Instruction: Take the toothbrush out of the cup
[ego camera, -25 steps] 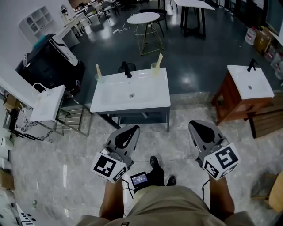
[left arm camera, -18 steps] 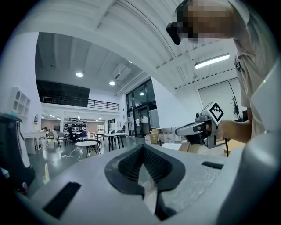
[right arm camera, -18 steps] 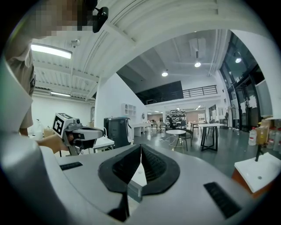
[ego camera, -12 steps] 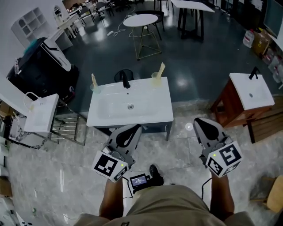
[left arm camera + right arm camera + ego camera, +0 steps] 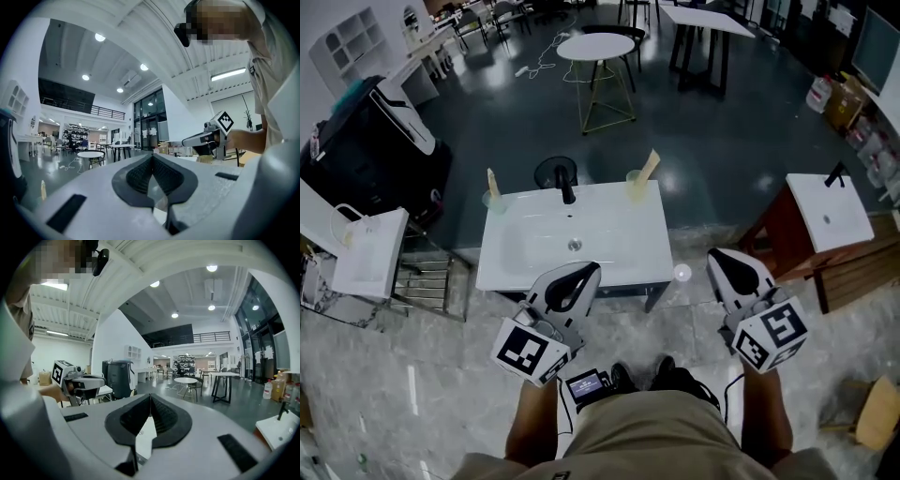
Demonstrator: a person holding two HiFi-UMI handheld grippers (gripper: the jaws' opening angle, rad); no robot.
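The washbasin [image 5: 534, 262] has come closer, but the left gripper [image 5: 585, 270] and right gripper [image 5: 725, 256] hold their fingers closed and empty short of it, and the toothbrush [image 5: 650, 164] stands untouched in its cup [image 5: 635, 186] at the basin's rear right corner.

Gloss on basin and floor, matt on the tools
The white washbasin [image 5: 534, 255] is smooth and glossy; the dark floor [image 5: 712, 131] mirrors the lamps, and the pale tiles [image 5: 422, 375] look like polished marble. The cabinet [image 5: 783, 230] is reddish wood. The left gripper [image 5: 152, 159] and right gripper [image 5: 150, 399] have matt grey plastic shells with dark ribbed pads [image 5: 138, 177]; the shorts [image 5: 656, 436] are cloth
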